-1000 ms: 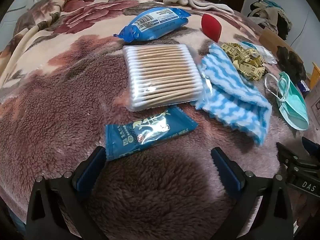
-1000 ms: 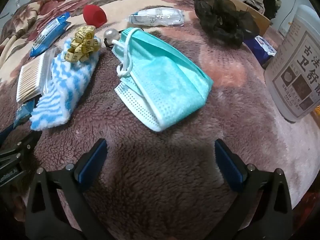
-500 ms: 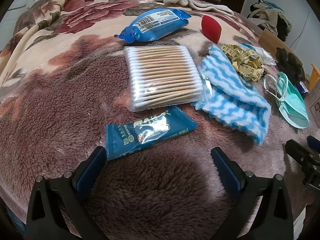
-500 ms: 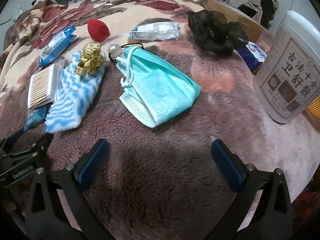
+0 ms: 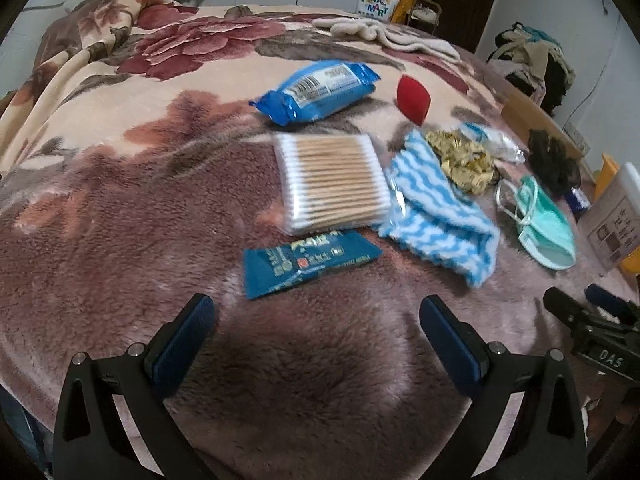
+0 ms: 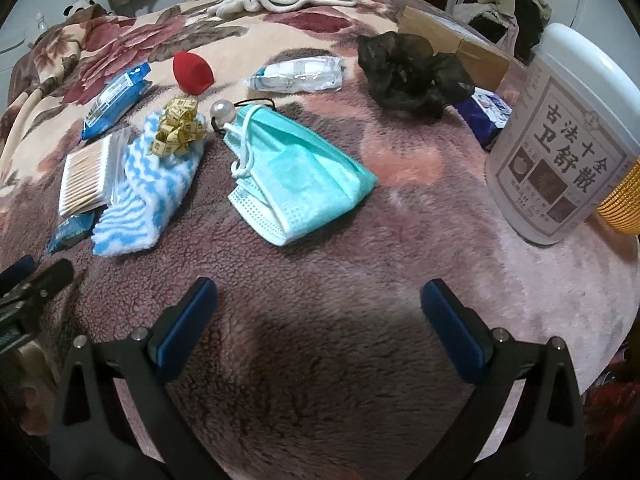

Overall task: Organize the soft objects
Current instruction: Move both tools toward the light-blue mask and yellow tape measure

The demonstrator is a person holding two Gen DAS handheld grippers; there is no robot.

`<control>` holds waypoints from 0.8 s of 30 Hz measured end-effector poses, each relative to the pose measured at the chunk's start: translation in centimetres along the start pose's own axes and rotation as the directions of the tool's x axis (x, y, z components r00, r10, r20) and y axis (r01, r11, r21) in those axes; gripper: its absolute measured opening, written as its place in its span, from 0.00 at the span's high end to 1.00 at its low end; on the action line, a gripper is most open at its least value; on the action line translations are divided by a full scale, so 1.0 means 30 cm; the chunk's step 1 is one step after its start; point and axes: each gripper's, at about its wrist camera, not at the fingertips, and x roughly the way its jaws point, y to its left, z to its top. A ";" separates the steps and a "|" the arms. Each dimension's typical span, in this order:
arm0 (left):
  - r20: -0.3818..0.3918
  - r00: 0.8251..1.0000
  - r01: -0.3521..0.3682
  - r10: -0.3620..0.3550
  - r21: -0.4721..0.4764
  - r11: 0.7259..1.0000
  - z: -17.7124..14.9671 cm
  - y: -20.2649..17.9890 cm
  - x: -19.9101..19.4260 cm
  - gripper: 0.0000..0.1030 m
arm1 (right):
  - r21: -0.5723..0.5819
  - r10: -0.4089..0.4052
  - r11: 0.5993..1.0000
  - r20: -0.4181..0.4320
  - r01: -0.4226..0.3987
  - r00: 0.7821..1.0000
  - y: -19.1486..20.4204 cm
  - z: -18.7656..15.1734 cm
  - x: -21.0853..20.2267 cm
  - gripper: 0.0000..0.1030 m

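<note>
While the left gripper (image 5: 316, 312) hovers with its blue-padded fingers (image 5: 182, 338) spread wide and empty over the fleecy bed (image 5: 120, 208), its view takes in more of the bed's far edge than a moment ago, and the things look smaller and slightly blurred. Just ahead of the fingers lies a flat teal sachet (image 5: 308, 261), touching a clear bag of wooden cotton swabs (image 5: 332, 182). Beyond that sits a glossy blue tissue pack (image 5: 316, 90), with a red egg-shaped sponge (image 5: 414, 94) beside it. A blue-and-white wavy plush cloth (image 5: 436, 210) lies just right of the swabs, a crumpled yellow tape measure (image 5: 460, 158) on its far end. A green face mask (image 5: 544, 220) lies toward the right edge of the bed.

From the right wrist, the right gripper (image 6: 318, 312) likewise has its fingers (image 6: 454, 330) wide apart, holding nothing, and stands farther back from the face mask (image 6: 296, 184) than before. The mask is folded, its white ear loops on top. A pearl hair tie (image 6: 222, 111) touches its far corner, a sealed clear packet (image 6: 296, 74) lies beyond, and a dark crumpled fabric (image 6: 408, 72) sits toward the right. A white labelled tub (image 6: 560, 148) stands upright at the right edge of the bed; its contents are hidden.
</note>
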 end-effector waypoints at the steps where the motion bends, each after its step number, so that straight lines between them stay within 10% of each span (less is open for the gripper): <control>1: 0.003 1.000 -0.002 0.002 -0.002 1.000 -0.001 0.004 -0.003 0.00 | 0.001 0.000 1.000 0.001 0.000 1.000 -0.003 0.002 0.000 0.00; 24: -0.017 1.000 -0.016 0.015 -0.029 0.999 0.015 0.024 0.018 0.00 | -0.019 0.007 1.000 0.007 -0.007 1.000 0.006 0.017 0.010 0.00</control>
